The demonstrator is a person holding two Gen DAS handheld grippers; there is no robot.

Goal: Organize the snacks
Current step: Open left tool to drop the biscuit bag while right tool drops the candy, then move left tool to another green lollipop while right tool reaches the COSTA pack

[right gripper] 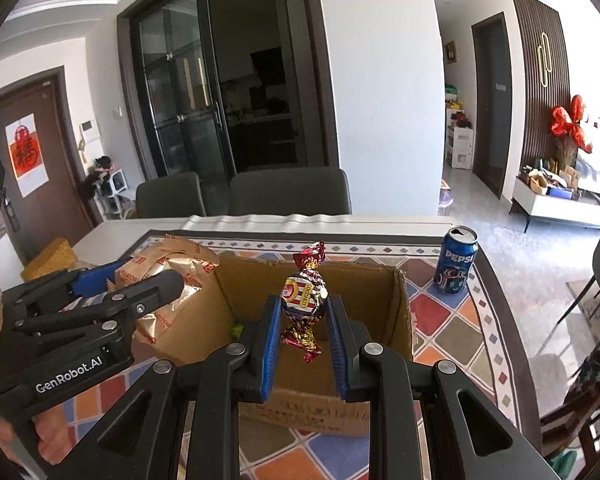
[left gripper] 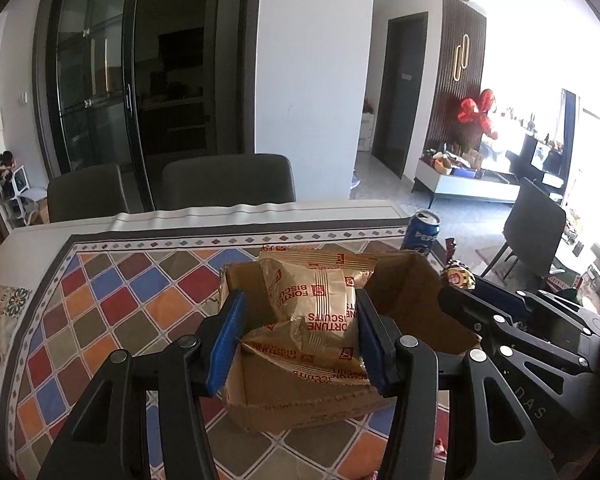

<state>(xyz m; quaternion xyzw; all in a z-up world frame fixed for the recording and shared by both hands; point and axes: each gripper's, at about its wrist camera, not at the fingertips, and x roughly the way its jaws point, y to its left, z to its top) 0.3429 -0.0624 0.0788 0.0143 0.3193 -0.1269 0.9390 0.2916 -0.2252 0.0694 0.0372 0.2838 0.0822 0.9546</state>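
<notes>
An open cardboard box (left gripper: 412,292) stands on the patterned tablecloth; it also shows in the right wrist view (right gripper: 364,300). My left gripper (left gripper: 300,336) is shut on gold Fortune Biscuits packets (left gripper: 316,304) and holds them over the box's left side. In the right wrist view the left gripper (right gripper: 132,280) and the packets (right gripper: 172,264) appear at the box's left edge. My right gripper (right gripper: 305,320) is shut on a wrapped coconut candy (right gripper: 303,296), held upright above the box. The candy also shows in the left wrist view (left gripper: 458,278).
A blue Pepsi can (right gripper: 456,260) stands on the table right of the box, near the far right corner; it also shows in the left wrist view (left gripper: 420,234). Two dark chairs (right gripper: 288,192) stand behind the table. A yellow woven item (right gripper: 52,258) lies at the far left.
</notes>
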